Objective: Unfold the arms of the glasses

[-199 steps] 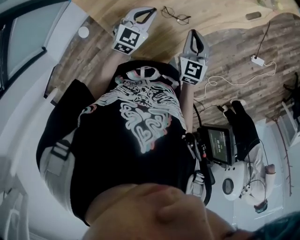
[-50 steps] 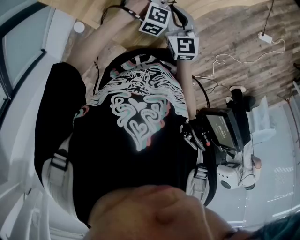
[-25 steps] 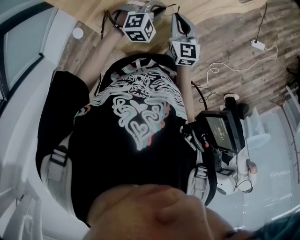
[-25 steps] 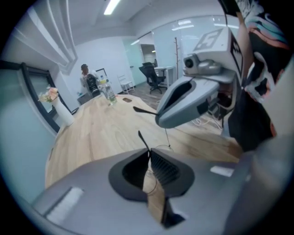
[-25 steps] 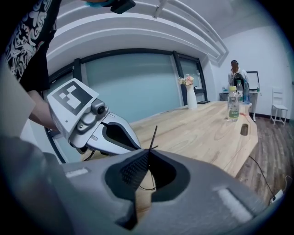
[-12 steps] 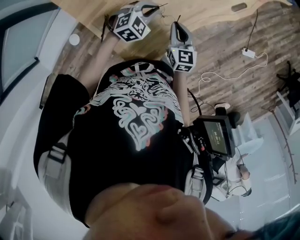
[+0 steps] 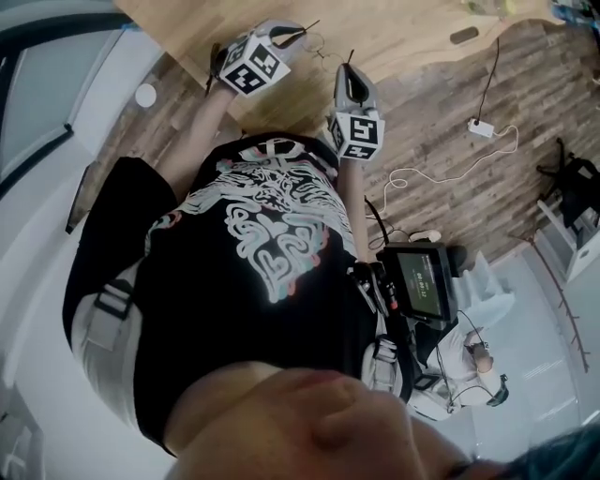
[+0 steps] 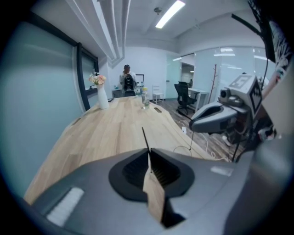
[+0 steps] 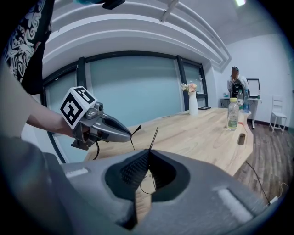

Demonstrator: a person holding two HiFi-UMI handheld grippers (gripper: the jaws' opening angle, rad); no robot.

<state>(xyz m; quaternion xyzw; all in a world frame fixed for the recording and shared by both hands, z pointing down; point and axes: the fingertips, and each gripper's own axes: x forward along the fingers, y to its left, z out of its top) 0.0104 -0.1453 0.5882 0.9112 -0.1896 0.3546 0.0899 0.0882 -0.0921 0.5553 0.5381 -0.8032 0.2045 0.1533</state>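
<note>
The thin black wire glasses (image 7: 321, 42) hang between my two grippers over the near edge of the wooden table (image 7: 394, 28). My left gripper (image 7: 298, 31) is shut on one arm. In the left gripper view that arm (image 8: 145, 139) sticks up as a thin black rod out of the left gripper (image 8: 149, 155). The right gripper (image 7: 345, 71) is shut on the other arm. That arm (image 9: 154, 133) rises from the right gripper (image 9: 149, 156), and part of a lens rim (image 9: 144, 187) shows below, through the gap. Each gripper view shows the other gripper close by.
The long table carries a vase of flowers (image 8: 99, 92), a water bottle (image 9: 233, 114) and a small dark object (image 7: 463, 36). A person (image 8: 127, 81) stands at the far end. On the plank floor lies a white cable with an adapter (image 7: 478, 127). Office chairs (image 8: 184, 95) stand to the right.
Eight seconds ago the glasses lay on the table beyond both grippers. Now they are lifted, one arm in each gripper. Over the last second the grippers have drawn slightly apart.
</note>
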